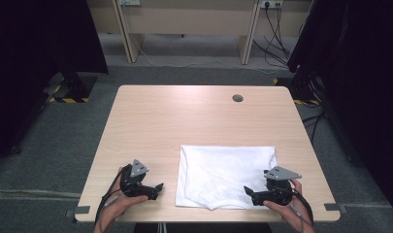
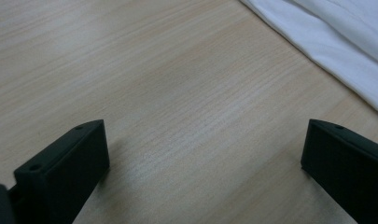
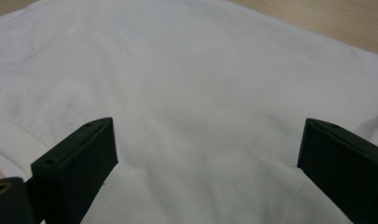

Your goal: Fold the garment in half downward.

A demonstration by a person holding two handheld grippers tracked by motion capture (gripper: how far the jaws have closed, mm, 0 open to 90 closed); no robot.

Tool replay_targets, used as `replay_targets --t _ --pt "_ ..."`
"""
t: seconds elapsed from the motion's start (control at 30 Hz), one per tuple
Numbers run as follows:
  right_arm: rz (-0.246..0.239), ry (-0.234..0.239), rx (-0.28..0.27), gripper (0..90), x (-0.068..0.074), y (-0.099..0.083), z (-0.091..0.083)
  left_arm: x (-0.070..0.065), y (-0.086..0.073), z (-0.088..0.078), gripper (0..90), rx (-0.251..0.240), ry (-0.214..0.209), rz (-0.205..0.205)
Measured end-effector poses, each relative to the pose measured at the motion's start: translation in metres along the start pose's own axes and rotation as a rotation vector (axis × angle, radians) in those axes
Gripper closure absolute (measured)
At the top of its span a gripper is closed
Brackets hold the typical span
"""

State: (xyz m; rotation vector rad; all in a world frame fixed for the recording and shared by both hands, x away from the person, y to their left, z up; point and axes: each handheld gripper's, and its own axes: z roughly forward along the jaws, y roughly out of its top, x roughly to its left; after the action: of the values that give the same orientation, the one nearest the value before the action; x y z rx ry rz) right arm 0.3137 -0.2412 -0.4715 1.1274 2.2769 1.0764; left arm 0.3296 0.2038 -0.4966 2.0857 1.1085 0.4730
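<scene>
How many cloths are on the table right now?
1. The white cloth lies folded at the table's near right, under the right claw. The left claw sits over bare wood beside it. Layers underneath may be hidden.

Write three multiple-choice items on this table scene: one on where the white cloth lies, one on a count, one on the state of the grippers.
1. Where does the white cloth lie on the table?
A. far left corner
B. near side, right of the middle
C. over the round hole

2. How many round holes are in the tabletop?
A. one
B. two
C. three

3. How do the left gripper and right gripper stand?
A. both open
B. both shut on the cloth
C. left shut, right open

Answers:
1 B: the cloth lies near the person, right of centre.
2 A: a single hole near the far edge.
3 A: in each gripper view the jaws stand wide apart, holding nothing.
</scene>
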Motion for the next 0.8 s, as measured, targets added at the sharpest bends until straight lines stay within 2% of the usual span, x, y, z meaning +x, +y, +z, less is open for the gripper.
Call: replay_targets --t 0.3,0.7,0.8 --pt "0.011 0.005 -0.053 4.7 0.001 -0.007 -0.007 0.000 0.000 0.000 0.0 0.000 0.000 0.000" --pt "0.014 0.004 -0.064 4.7 0.002 -0.013 -0.011 0.000 0.000 0.000 0.0 0.001 0.000 0.000" --pt "0.024 0.000 -0.075 4.7 0.002 -0.019 -0.018 0.000 0.000 0.000 0.0 0.001 0.000 0.001"
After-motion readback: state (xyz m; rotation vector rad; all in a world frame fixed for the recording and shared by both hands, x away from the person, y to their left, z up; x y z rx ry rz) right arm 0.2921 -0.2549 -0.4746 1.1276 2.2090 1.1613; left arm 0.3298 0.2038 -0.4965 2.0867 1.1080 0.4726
